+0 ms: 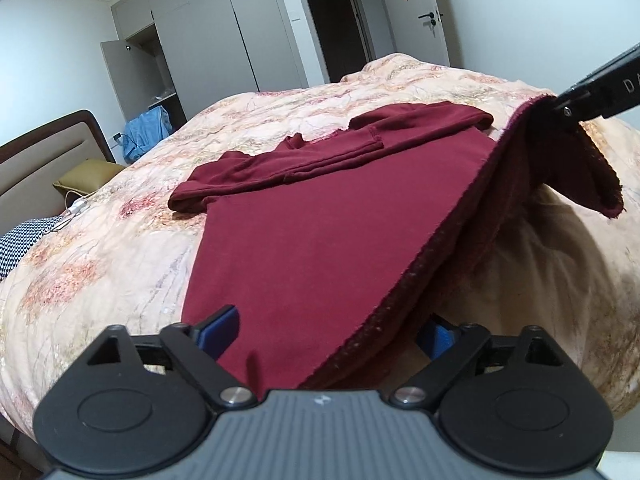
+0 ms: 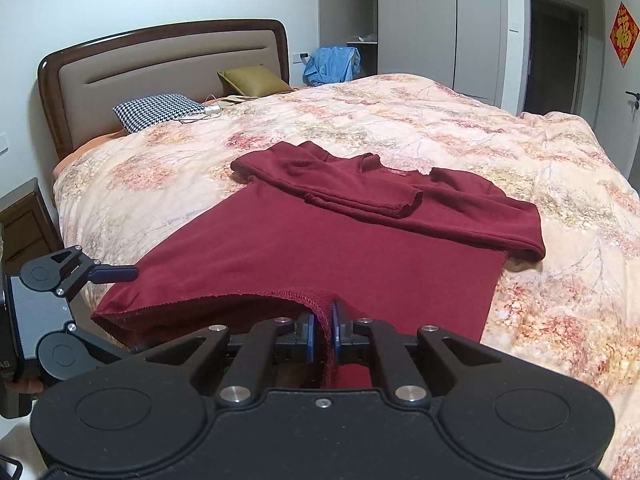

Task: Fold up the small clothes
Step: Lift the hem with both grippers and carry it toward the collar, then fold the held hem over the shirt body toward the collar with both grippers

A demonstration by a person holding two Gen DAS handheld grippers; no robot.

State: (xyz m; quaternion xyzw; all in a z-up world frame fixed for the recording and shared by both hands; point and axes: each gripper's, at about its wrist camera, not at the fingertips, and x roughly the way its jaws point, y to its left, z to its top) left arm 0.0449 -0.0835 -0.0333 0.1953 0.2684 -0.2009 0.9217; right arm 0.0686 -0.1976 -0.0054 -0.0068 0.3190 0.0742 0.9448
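Maroon top (image 2: pixel 304 248) lies on the bed (image 2: pixel 460 136), roughly mid-bed, hem twd the near edge, collar twd the far side. Both sleeves are folded in across the chest, one over the other.

R gripper (image 2: pixel 324 320): jaws narrow, blue pads pinched on the hem, w/ a fold of fabric bunched between them. In the left wrist view that same hem corner is lifted off the quilt, cloth draping down from the R gripper (image 1: pixel 560 106) and the quilt showing underneath.

L gripper (image 1: pixel 328 334): jaws wide, one blue finger (image 1: pixel 218 330) each side of the other hem corner. Hem runs between the fingers, but pads aren't pressing on it. In the right wrist view it sits at the near left corner of the top, fingers (image 2: pixel 116 274) spread.

At the head end: checked pillow (image 2: pixel 160 110), gold pillow (image 2: pixel 254 80) against the headboard (image 2: pixel 160 60). Blue cloth (image 2: pixel 332 64) hangs past the far side near an open wardrobe (image 2: pixel 416 20).
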